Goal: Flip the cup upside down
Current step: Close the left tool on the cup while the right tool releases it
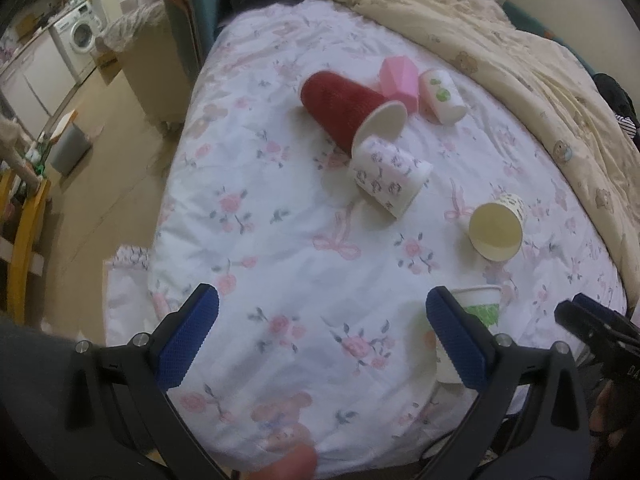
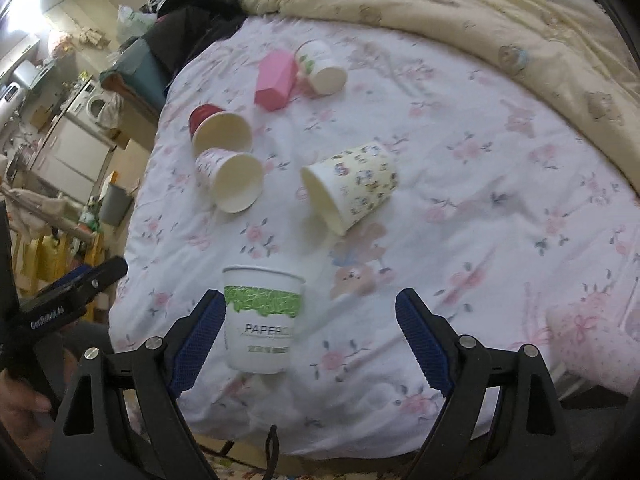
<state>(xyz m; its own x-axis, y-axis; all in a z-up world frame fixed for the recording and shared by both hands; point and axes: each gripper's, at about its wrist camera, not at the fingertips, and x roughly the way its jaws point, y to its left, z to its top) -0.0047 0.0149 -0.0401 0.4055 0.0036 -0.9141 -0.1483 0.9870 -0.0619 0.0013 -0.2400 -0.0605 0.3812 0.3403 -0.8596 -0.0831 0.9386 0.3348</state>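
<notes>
A white paper cup with a green band (image 2: 261,320) stands upright on the floral bed sheet, just inside my right gripper's left finger; it also shows in the left wrist view (image 1: 482,306) behind my left gripper's right finger. My right gripper (image 2: 310,312) is open, with the cup between its jaws near the left pad. My left gripper (image 1: 322,312) is open and empty over the sheet. Several other cups lie on their sides: a red one (image 1: 340,110), a floral one (image 1: 390,178), a cream one (image 2: 352,186), and a white one with green dots (image 1: 442,96).
A pink faceted cup (image 1: 398,80) lies beside the red cup. A cream quilt (image 1: 520,60) is bunched along the far and right side of the bed. The bed's left edge drops to the floor, with a grey bin (image 1: 70,148) and a washing machine (image 1: 78,34) beyond.
</notes>
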